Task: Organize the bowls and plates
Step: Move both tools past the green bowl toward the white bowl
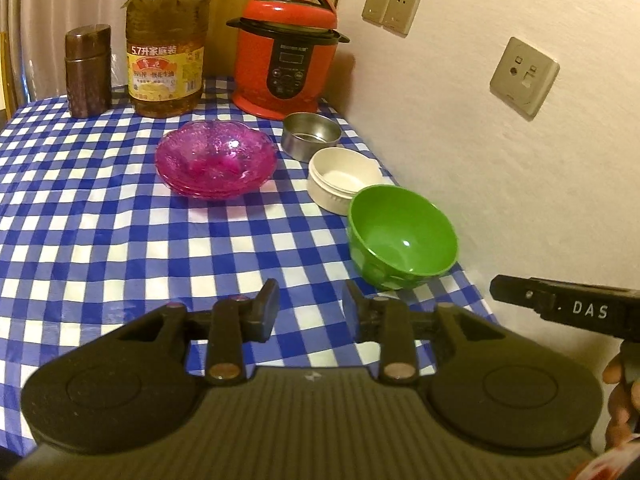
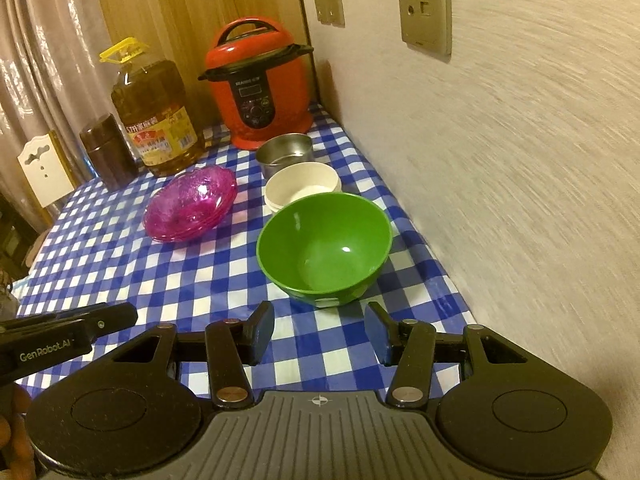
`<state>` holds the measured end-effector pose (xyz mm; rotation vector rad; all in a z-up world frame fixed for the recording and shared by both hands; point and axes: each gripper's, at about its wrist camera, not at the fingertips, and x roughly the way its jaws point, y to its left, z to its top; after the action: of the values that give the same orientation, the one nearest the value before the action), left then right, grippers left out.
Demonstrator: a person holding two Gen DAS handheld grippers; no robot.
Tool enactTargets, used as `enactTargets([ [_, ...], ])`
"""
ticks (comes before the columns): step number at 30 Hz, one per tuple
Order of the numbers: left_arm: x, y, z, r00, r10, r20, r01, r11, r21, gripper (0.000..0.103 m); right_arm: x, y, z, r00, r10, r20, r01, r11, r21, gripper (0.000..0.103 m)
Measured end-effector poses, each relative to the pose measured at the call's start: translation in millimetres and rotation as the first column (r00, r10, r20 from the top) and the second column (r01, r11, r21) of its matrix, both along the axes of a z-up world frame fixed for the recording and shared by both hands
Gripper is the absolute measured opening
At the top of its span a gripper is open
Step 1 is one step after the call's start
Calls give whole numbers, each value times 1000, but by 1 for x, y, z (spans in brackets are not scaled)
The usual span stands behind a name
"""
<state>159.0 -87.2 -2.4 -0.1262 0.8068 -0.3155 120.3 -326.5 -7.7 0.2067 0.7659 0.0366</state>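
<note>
A stack of pink glass plates [image 1: 216, 160] [image 2: 191, 204] sits mid-table. Along the wall stand a steel bowl [image 1: 311, 136] [image 2: 285, 153], a white bowl [image 1: 345, 179] [image 2: 302, 186] and a green bowl [image 1: 401, 236] [image 2: 325, 246] in a row. My left gripper [image 1: 311, 312] is open and empty, above the table's near part, left of the green bowl. My right gripper [image 2: 320, 332] is open and empty, just in front of the green bowl. Each gripper's side shows in the other's view, the right one [image 1: 560, 308] and the left one [image 2: 68, 332].
A red pressure cooker [image 1: 286, 52] [image 2: 260, 84], a big oil bottle [image 1: 166, 52] [image 2: 154, 116] and a brown canister [image 1: 88, 72] [image 2: 108, 152] stand at the back of the blue-checked tablecloth [image 1: 120, 248] [image 2: 160, 280]. The wall [image 2: 520, 200] runs along the right edge.
</note>
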Motion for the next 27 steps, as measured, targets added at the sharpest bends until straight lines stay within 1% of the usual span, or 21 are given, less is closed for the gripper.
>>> enactTargets([
  [3,1,-4,1,1000,-3,-2,3,1000,11,31,-1,-5,0,1000,0,-3,0,1000,21,50],
  [7,8,-5,1,1000,-2,-15,2,1000,7,31,3,-13,-1,1000,-14,-3,14,999,52,50],
  [12,28,-5,2,999,24,-26,-24,999,-21,31,21,-19,5,1000,-7,7,7,997,76,50],
  [16,50,-9,4,999,33,-24,-34,999,-42,31,45,-23,11,1000,6,20,-8,997,79,50],
  [20,79,-13,2,998,47,-38,-50,996,-78,31,74,-29,16,999,20,35,-23,997,69,50],
  [24,112,-19,-5,997,60,-49,-65,992,-105,31,108,-36,14,999,31,35,-33,998,54,50],
  [27,137,-24,-15,995,70,-75,-79,988,-133,31,135,-42,8,999,44,22,-45,998,46,50],
])
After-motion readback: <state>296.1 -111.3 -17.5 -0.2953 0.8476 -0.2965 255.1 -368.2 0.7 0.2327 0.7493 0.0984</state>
